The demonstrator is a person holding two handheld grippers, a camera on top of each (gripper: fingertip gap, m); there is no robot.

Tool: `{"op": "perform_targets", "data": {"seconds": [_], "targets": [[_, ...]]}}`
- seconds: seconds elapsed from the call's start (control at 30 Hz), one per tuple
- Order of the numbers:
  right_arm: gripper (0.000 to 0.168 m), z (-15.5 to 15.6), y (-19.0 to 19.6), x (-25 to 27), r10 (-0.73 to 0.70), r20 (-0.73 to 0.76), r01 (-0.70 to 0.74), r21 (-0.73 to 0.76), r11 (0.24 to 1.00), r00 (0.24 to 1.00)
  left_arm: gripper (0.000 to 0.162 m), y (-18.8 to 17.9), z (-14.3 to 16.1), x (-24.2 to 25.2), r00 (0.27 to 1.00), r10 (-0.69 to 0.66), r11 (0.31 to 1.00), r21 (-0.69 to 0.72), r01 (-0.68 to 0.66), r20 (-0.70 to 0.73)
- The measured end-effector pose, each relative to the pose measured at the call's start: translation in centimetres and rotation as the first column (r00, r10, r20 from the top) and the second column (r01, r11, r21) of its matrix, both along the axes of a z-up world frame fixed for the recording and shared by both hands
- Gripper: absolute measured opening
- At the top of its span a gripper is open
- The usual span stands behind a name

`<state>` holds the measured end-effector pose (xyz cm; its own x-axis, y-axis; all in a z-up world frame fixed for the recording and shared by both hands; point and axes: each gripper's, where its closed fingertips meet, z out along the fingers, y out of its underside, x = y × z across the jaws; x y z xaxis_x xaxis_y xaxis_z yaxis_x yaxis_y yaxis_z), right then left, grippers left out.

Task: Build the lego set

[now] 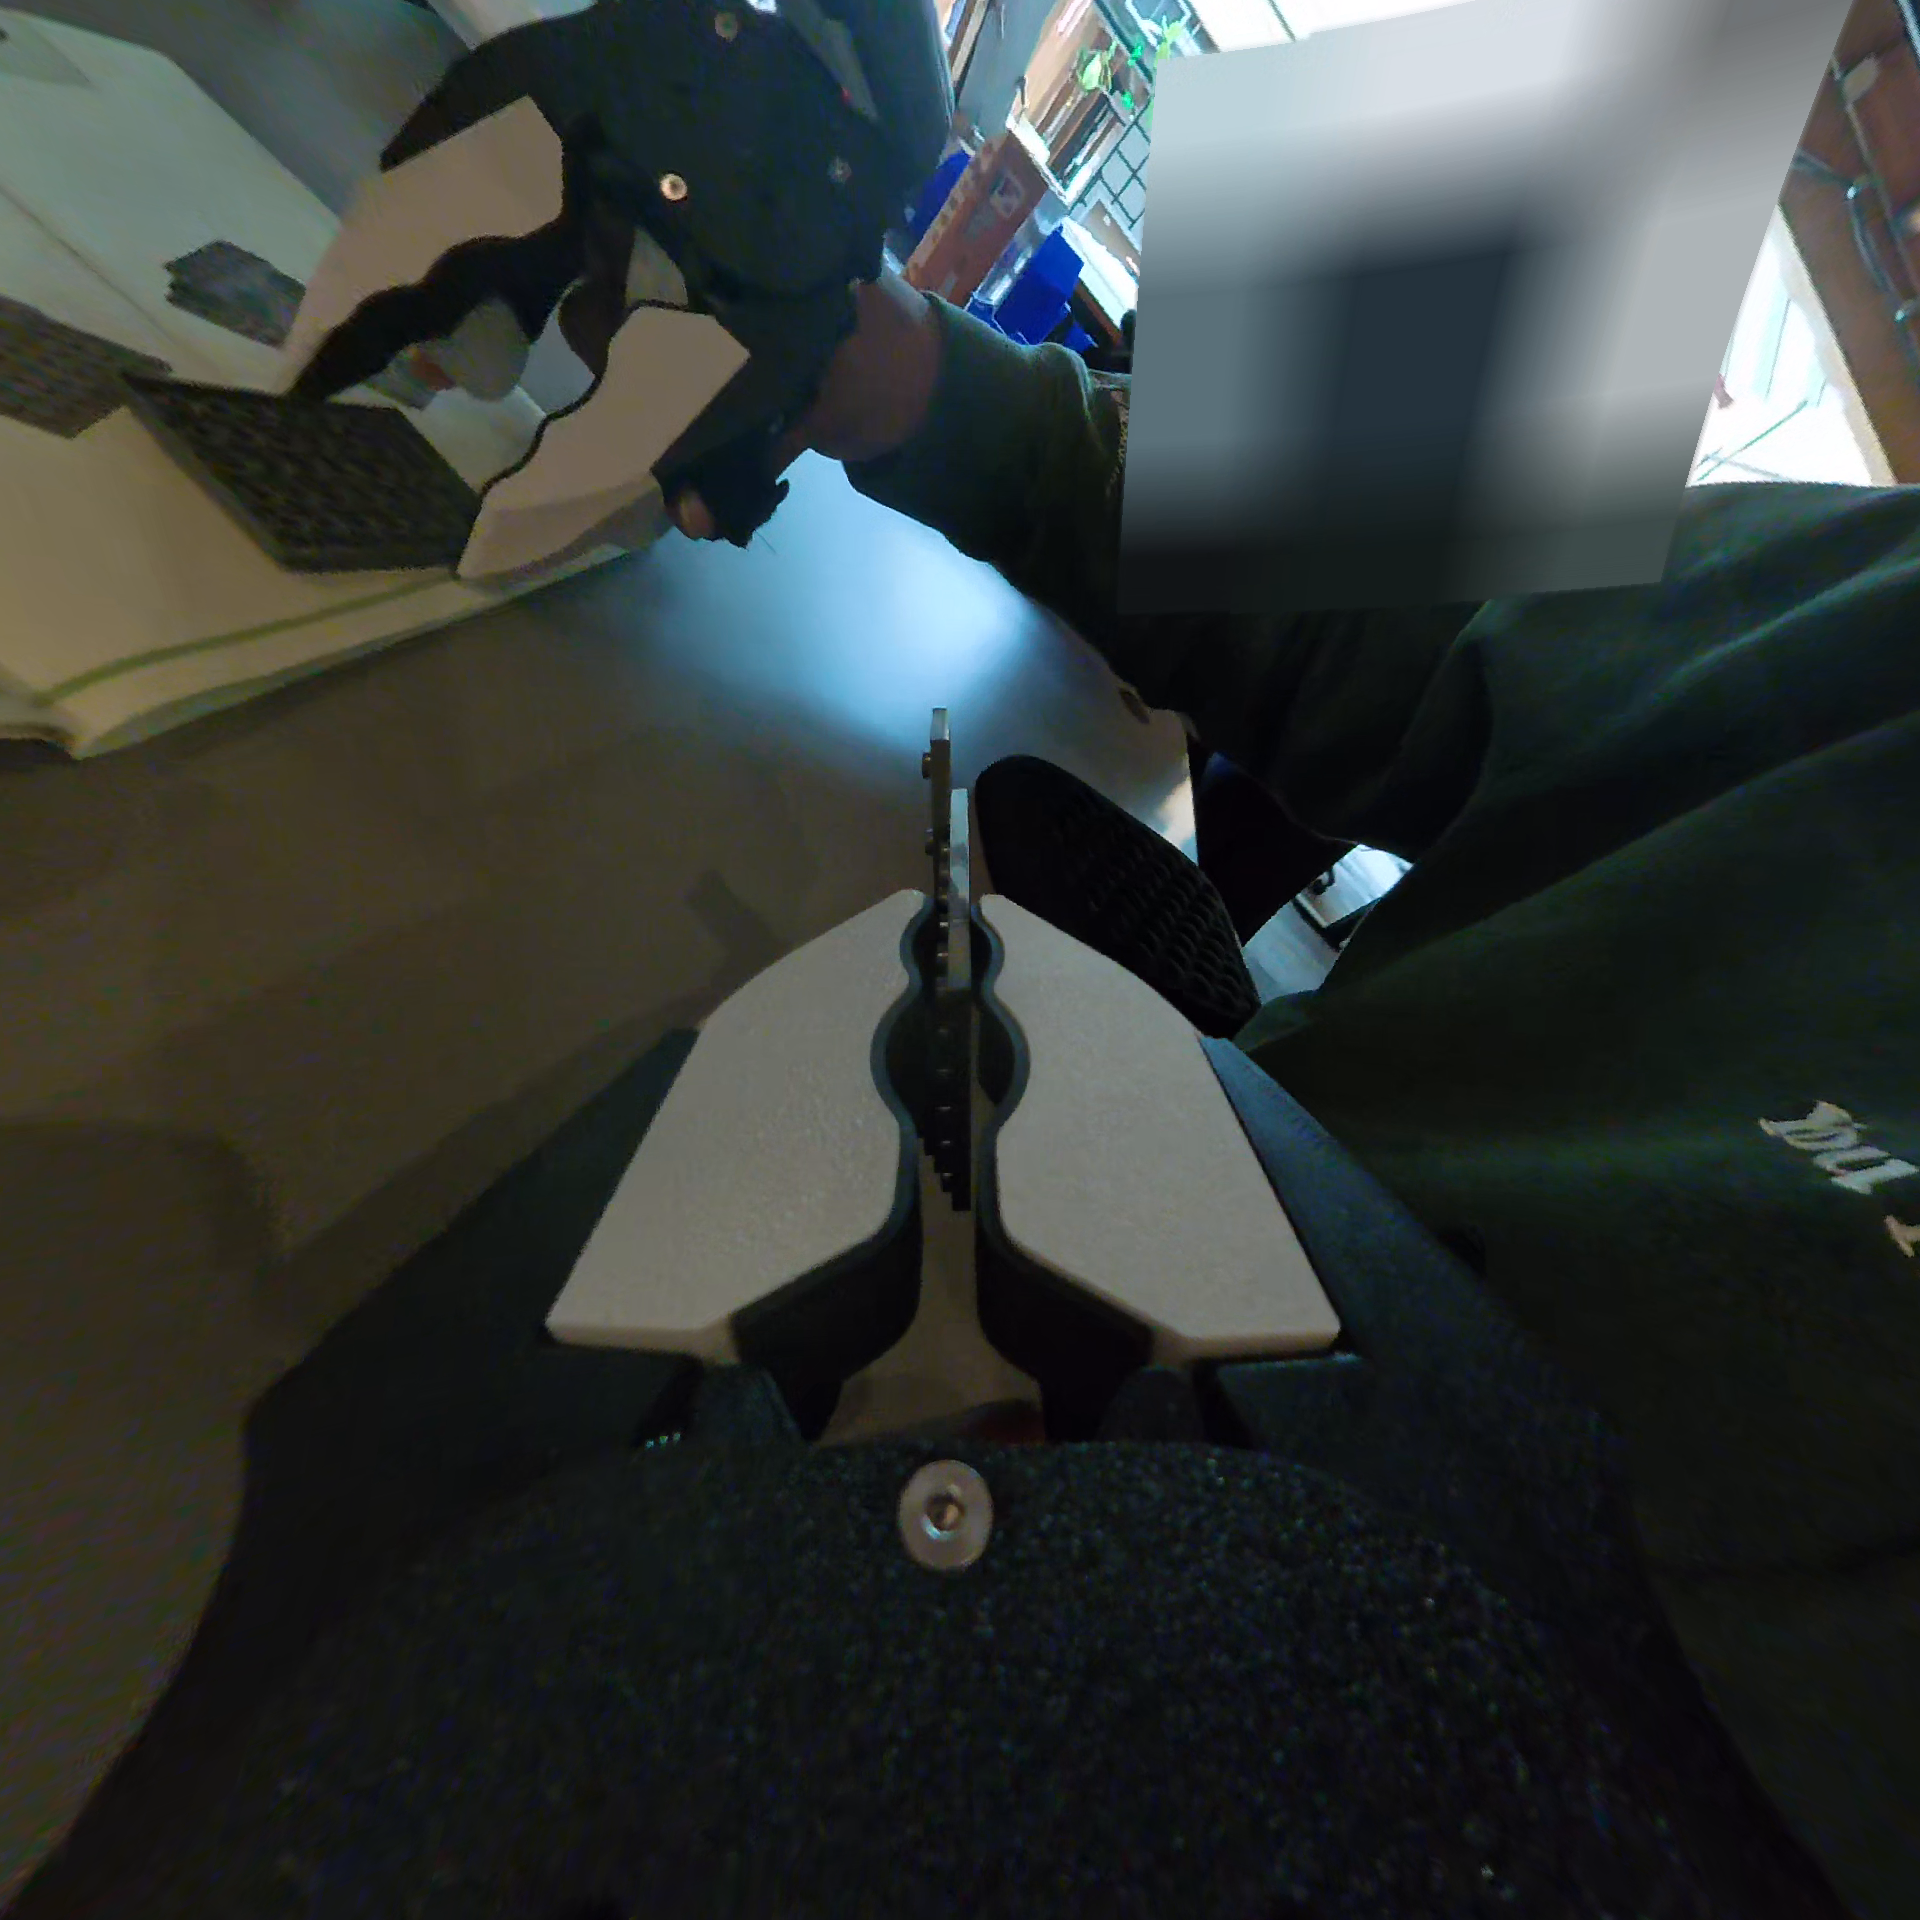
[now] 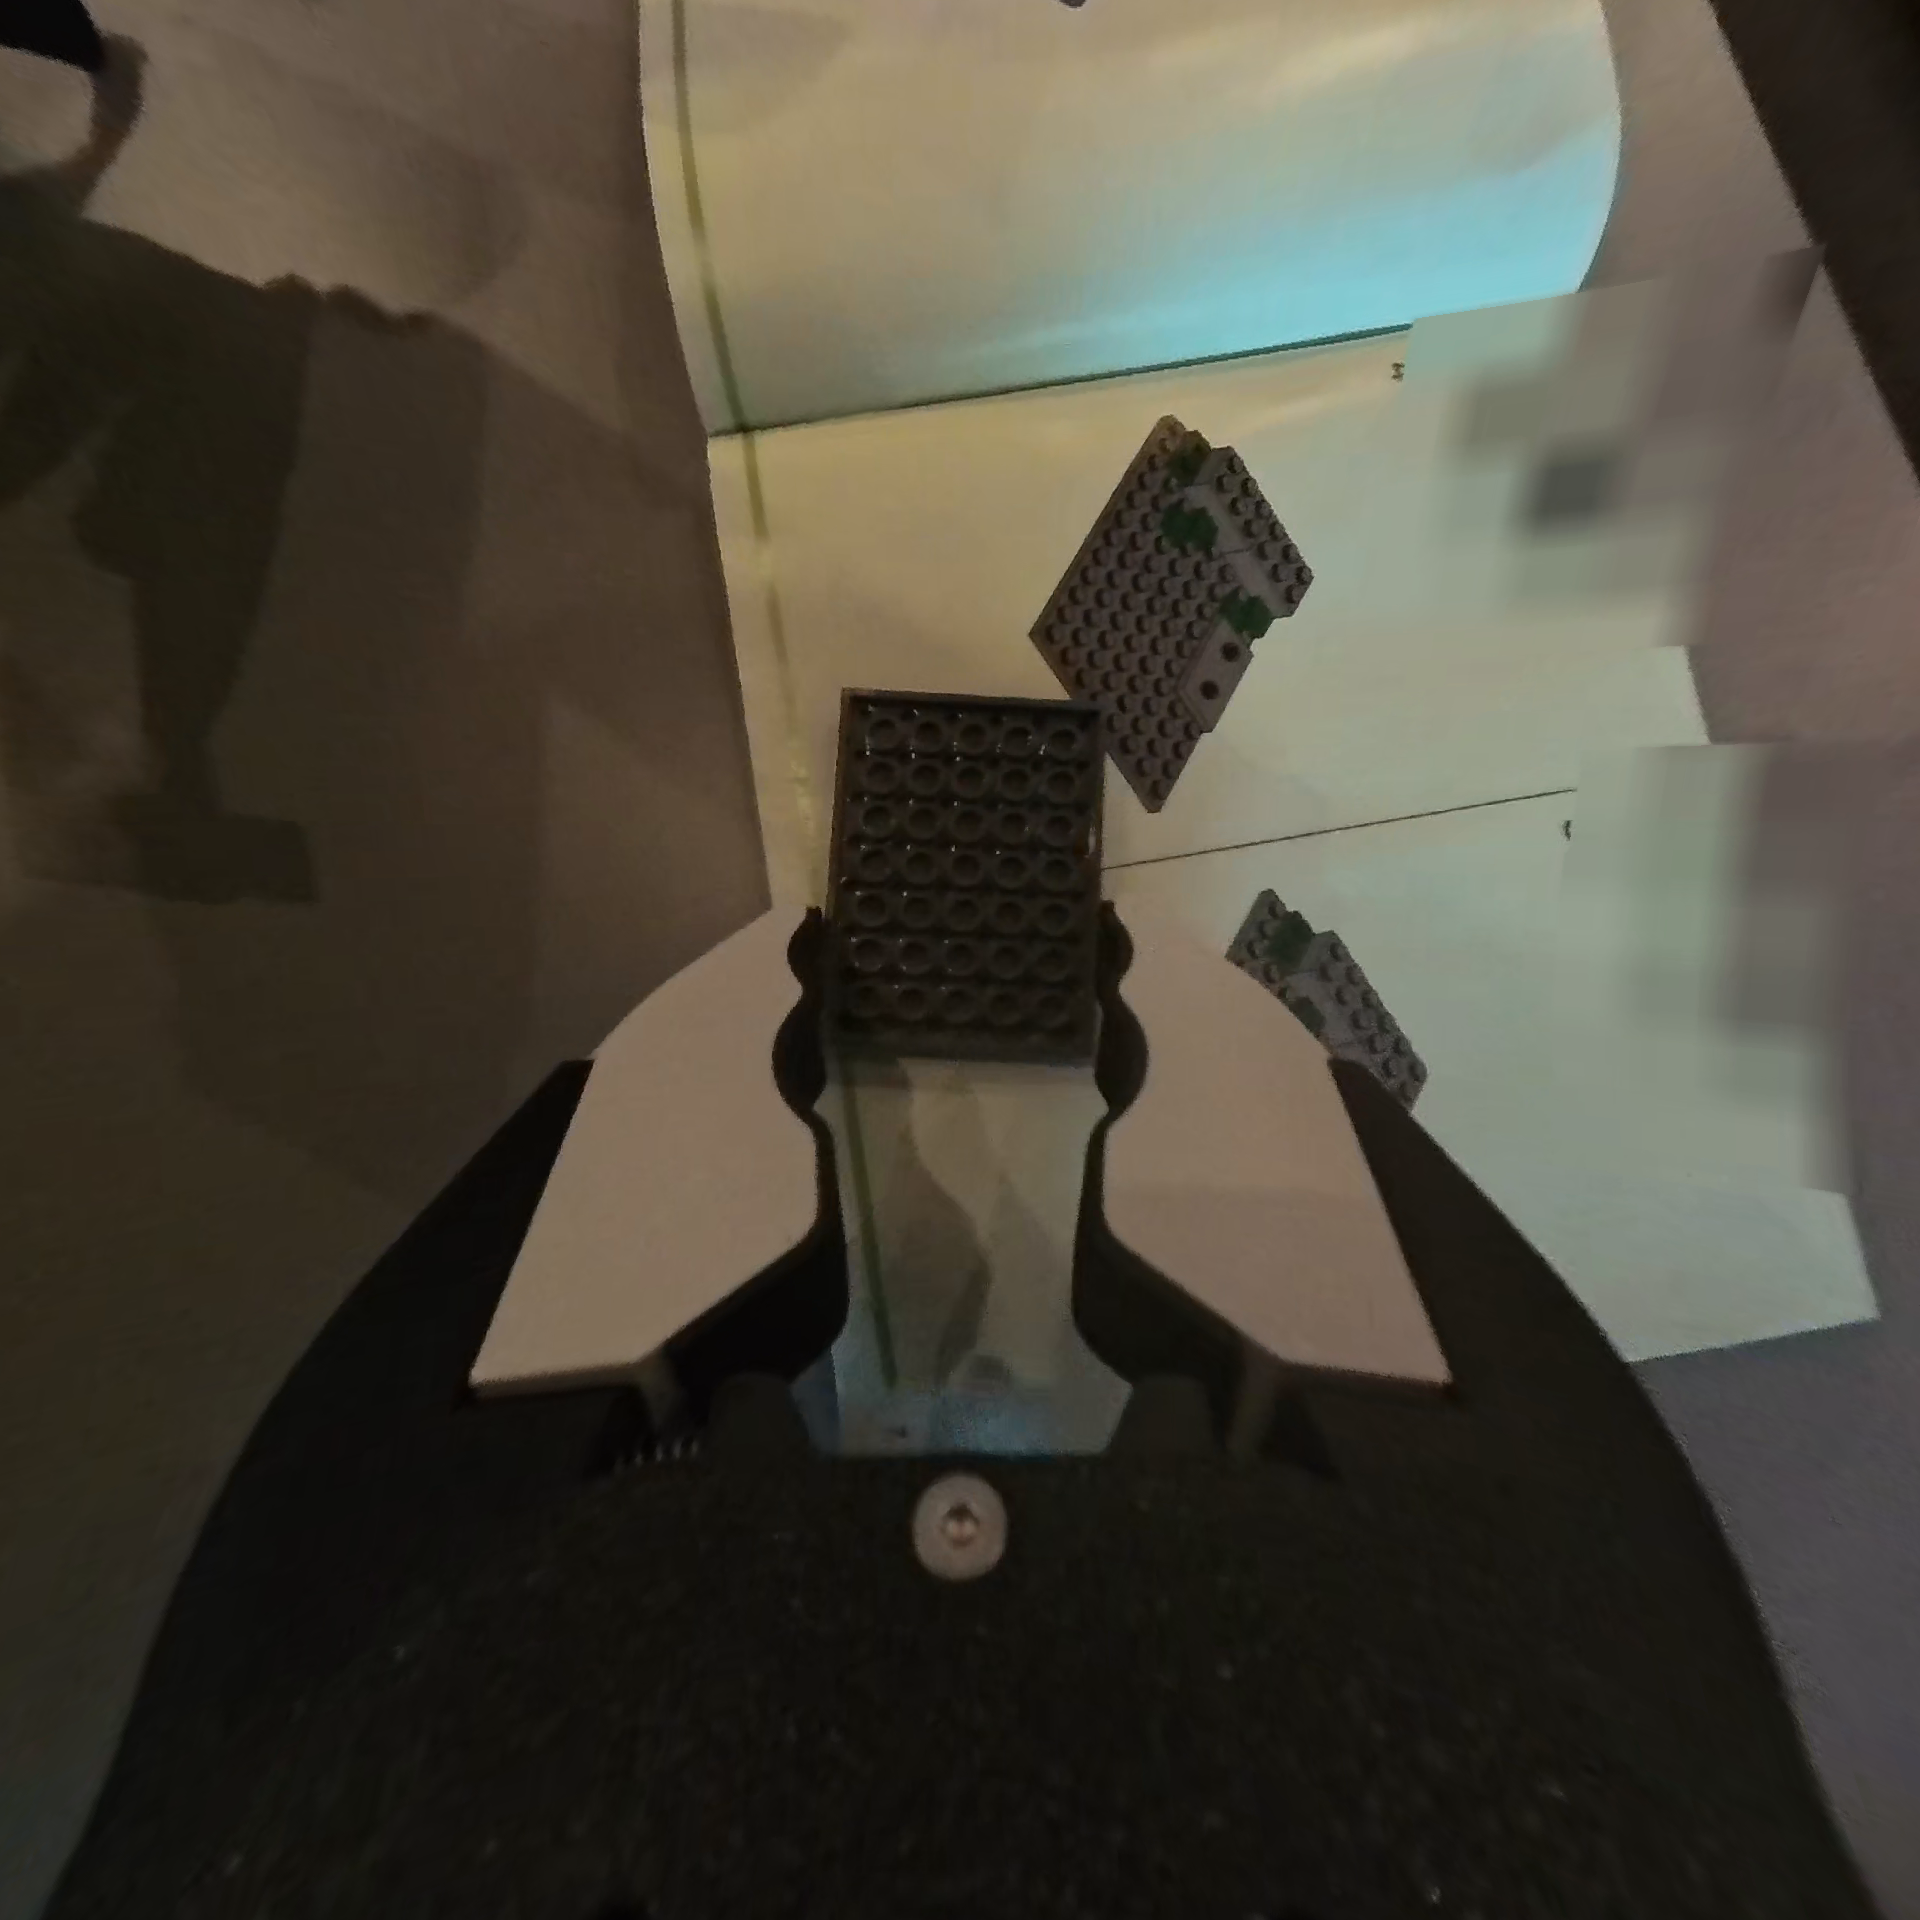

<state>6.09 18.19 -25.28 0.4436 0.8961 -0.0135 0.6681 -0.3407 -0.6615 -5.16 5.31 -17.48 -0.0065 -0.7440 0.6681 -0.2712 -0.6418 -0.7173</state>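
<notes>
My right gripper (image 2: 961, 966) pinches the dark plate (image 2: 966, 862), mid-frame; my left gripper (image 1: 945, 925) squeezes a thin plate (image 1: 943, 831). I should line up the bumps, then push gently.

left gripper (image 1: 948, 997) is pinched nearly shut, fingers level and pointing forward; right gripper (image 2: 961, 977) is spread wider, angled down, gloved hand (image 1: 769, 343) behind it

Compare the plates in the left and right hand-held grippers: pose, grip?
The left hand-held gripper clamps its dark plate across the thin faces, seen edge-on. The right hand-held gripper holds its dark gray plate by the side edges, underside tubes facing the camera, above the instruction booklet. Both are dark studded plates, held clear of the table.
</notes>
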Motion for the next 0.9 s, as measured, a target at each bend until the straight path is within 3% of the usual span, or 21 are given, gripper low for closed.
{"op": "perform_targets", "data": {"seconds": [0.17,0.37,0.43,0.6,0.9], "targets": [[0.049,1.8,-1.0,-0.8,0.026,-0.042,-0.024,0.060,0.998,0.999,0.005,0.2,-0.2,0.2,1.000,-0.007,1.000,-0.029,0.007,-0.004],[0.049,9.5,-6.1,-4.6,0.157,-0.114,-0.128,0.232,0.964,0.981,0.005,0.2,-0.1,0.5,1.000,-0.014,0.999,-0.039,0.014,-0.001],[0.049,10.7,-8.1,-5.9,0.197,-0.085,-0.167,0.276,0.947,0.977,0.005,0.2,-0.1,0.6,1.000,-0.017,0.999,-0.039,0.017,0.003],[0.049,9.8,-11.2,-7.7,0.221,0.026,-0.217,0.320,0.922,0.975,0.004,-0.6,-0.1,1.1,0.999,-0.039,0.998,-0.048,0.039,-0.008],[0.049,6.2,-13.1,-6.3,0.128,0.015,-0.128,0.260,0.957,0.992,0.005,-2.2,-4.6,2.1,0.947,-0.180,0.977,-0.161,0.140,-0.266]]}}
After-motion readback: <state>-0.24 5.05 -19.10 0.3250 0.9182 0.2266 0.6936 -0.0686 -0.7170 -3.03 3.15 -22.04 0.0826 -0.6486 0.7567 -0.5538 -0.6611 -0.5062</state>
